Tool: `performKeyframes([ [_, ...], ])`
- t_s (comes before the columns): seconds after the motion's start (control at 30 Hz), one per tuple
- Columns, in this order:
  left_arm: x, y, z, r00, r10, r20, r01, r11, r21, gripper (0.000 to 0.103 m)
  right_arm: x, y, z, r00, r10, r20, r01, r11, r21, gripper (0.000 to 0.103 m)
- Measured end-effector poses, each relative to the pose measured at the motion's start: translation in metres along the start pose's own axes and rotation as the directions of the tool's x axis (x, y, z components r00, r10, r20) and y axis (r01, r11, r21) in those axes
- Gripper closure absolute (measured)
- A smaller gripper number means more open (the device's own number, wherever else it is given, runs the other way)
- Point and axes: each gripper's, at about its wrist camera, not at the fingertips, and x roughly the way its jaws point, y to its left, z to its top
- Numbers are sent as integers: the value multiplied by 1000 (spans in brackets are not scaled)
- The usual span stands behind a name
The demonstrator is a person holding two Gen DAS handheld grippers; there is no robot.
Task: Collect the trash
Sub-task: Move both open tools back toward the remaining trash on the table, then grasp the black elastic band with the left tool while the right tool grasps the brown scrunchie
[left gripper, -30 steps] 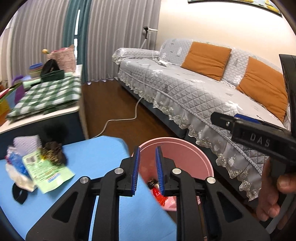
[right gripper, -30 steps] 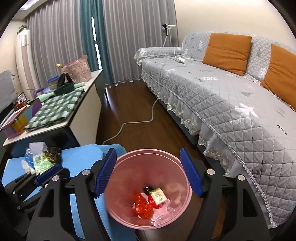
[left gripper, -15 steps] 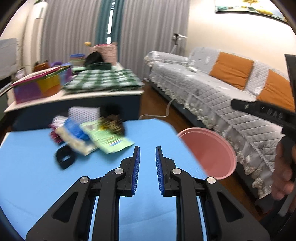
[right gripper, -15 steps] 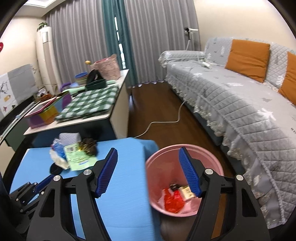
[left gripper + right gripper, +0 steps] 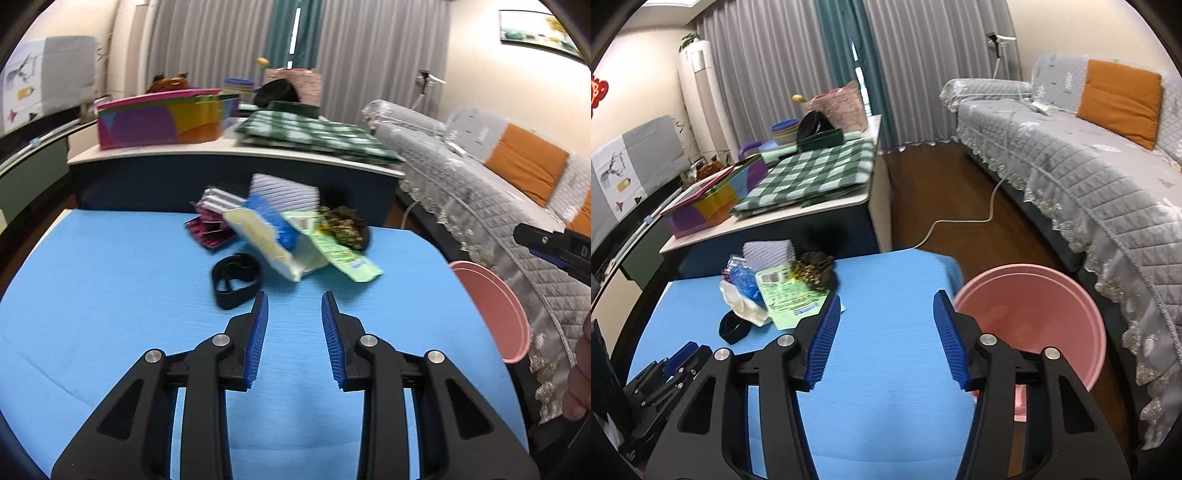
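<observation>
A pile of trash lies at the far side of the blue table (image 5: 110,295): a green wrapper (image 5: 340,254), a pale blue-and-cream bag (image 5: 266,236), a dark red packet (image 5: 207,232), a brown crumpled piece (image 5: 345,225) and a black strap loop (image 5: 236,278). My left gripper (image 5: 294,317) hovers just short of the loop, its jaws opening with nothing between them. My right gripper (image 5: 884,325) is over the table's right part, its jaws closing on nothing. The green wrapper (image 5: 786,295) lies ahead to its left. The pink bin (image 5: 1034,321) stands beside the table on the right.
A low cabinet (image 5: 798,221) with a green checked cloth (image 5: 812,177) and a colourful box (image 5: 162,118) stands behind the table. A grey sofa (image 5: 1089,177) with orange cushions runs along the right. A white cable (image 5: 960,221) lies on the wooden floor.
Both grippers swung left from over the pink bin to over the blue table. The left jaws have widened; the right jaws have narrowed. The trash pile now sits straight ahead of the left gripper.
</observation>
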Motion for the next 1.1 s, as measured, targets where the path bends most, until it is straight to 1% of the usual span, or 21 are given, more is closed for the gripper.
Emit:
performKeyframes([
  [0.1,9,10,0,1000,31,-5,-31,999,-14,68,13,11,-1,1000,18,-11,-18,1000,-9,52],
  [0.17,13,16,-1,999,49,-9,-49,998,-25,59,24,16,-2,999,30,-17,-30,999,-10,52],
  [0.2,18,20,0,998,62,-13,-62,998,-33,57,29,19,-3,999,36,-20,-37,999,-9,52],
  [0.23,22,22,0,997,72,-16,-73,997,-36,53,35,21,-3,999,43,-22,-43,999,-6,52],
  [0.27,27,25,0,996,88,-22,-88,995,-38,46,39,23,-4,999,46,-23,-47,999,-5,52],
  [0.3,32,27,1,994,103,-30,-104,994,-41,42,45,25,-4,999,49,-23,-50,999,-3,52],
  [0.33,37,29,1,993,112,-37,-114,992,-46,39,53,27,-4,998,50,-26,-50,999,0,50],
  [0.37,42,32,1,992,117,-44,-119,991,-56,38,58,29,-4,998,49,-33,-49,999,2,48],
  [0.4,46,35,1,992,117,-48,-120,991,-64,38,65,31,-4,998,46,-39,-46,999,4,42],
  [0.43,50,36,2,992,118,-54,-121,990,-72,36,70,33,-4,998,43,-41,-43,999,5,37],
  [0.47,55,37,3,991,121,-61,-125,989,-76,33,76,36,-3,999,38,-40,-38,999,4,35],
  [0.53,68,38,6,988,126,-90,-133,988,-80,32,88,44,-2,998,36,-44,-37,999,-11,32],
  [0.6,74,37,10,986,134,-100,-141,987,-71,32,99,50,0,998,37,-51,-38,999,-23,30],
  [0.73,89,36,13,974,160,-157,-170,984,-47,32,124,62,2,995,48,-84,-51,998,-39,30],
  [0.93,98,39,14,968,158,-196,-172,984,-52,33,158,84,8,990,54,-133,-64,995,-76,29],
  [1.0,99,39,13,967,152,-205,-167,984,-57,38,168,89,10,987,49,-151,-63,994,-89,28],
  [1.07,101,41,13,965,150,-216,-167,984,-61,45,175,92,11,985,49,-164,-65,993,-95,28],
  [1.1,102,41,13,964,151,-220,-168,984,-61,47,178,93,11,984,49,-169,-66,993,-95,28],
])
